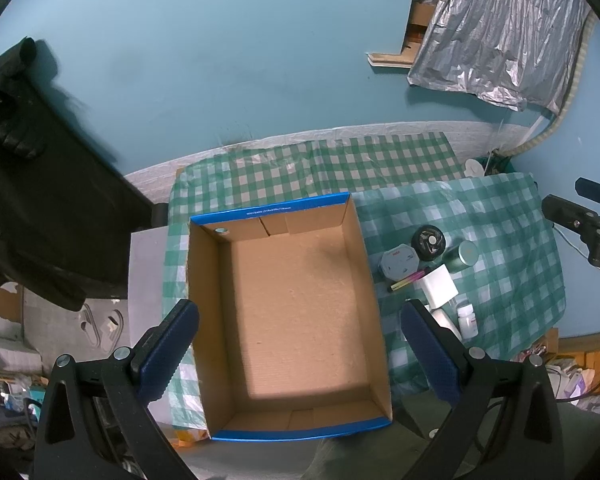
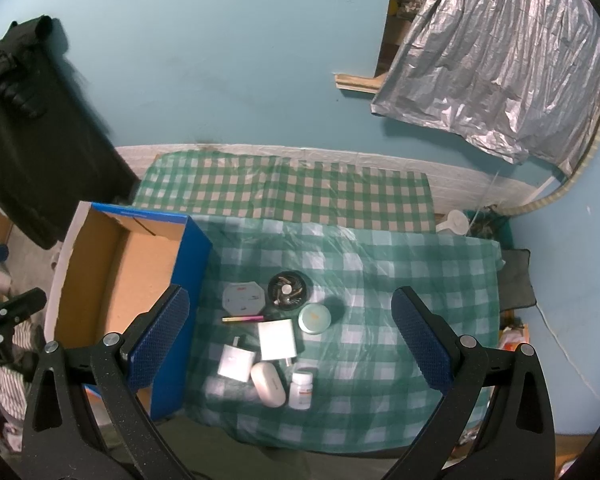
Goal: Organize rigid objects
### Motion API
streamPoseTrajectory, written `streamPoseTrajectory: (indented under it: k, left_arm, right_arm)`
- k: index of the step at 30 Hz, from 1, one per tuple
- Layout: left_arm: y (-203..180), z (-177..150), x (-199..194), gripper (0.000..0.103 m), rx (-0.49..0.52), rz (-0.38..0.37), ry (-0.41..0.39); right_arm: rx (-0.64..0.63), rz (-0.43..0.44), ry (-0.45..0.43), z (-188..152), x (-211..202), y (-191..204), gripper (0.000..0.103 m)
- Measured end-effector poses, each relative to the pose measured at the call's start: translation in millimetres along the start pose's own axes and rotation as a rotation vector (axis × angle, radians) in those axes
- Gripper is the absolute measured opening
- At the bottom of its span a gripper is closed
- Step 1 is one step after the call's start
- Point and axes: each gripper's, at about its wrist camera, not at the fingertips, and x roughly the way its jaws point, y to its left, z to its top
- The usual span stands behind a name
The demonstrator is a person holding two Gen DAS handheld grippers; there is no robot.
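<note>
The small things sit bunched together on the checked cloth (image 2: 380,280), just right of the cardboard box (image 1: 292,320), and nothing has been picked up. In the right wrist view, at the far side of the bunch lies a grey eight-sided tin (image 2: 244,298) beside a round black dish (image 2: 289,291), with a green round jar (image 2: 315,318) just right and nearer. A thin pink and gold pen (image 2: 244,319) lies crosswise below the tin. Nearer still come a white square block (image 2: 277,339), a white plug adapter (image 2: 236,362), a white oval case (image 2: 268,383) and a little white pill bottle (image 2: 301,389) standing upright at the near right of the group. The right gripper (image 2: 290,340) hangs above all this with its blue pads spread wide, released, holding nothing and touching nothing; the bunch shows between its two fingers. The box is open-topped, blue on the outside, brown inside, and bare within. The left gripper (image 1: 300,350) hovers over it, also spread wide and empty, its fingers straddling the box's near half without contact. Behind the cloth runs a pale blue wall (image 1: 220,60), with a dark garment (image 1: 40,200) hanging at the left and a crinkled silver sheet (image 2: 500,60) at the far right.
</note>
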Motion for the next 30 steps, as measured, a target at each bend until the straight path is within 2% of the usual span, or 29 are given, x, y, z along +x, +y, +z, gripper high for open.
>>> streamPoseTrajectory:
  k: [30]
  left_arm:
    - [4.0,-1.1,4.0,0.102,-0.004,0.0,0.007]
  right_arm:
    - [-0.005,0.008,0.011,1.9,5.8,6.8,0.101]
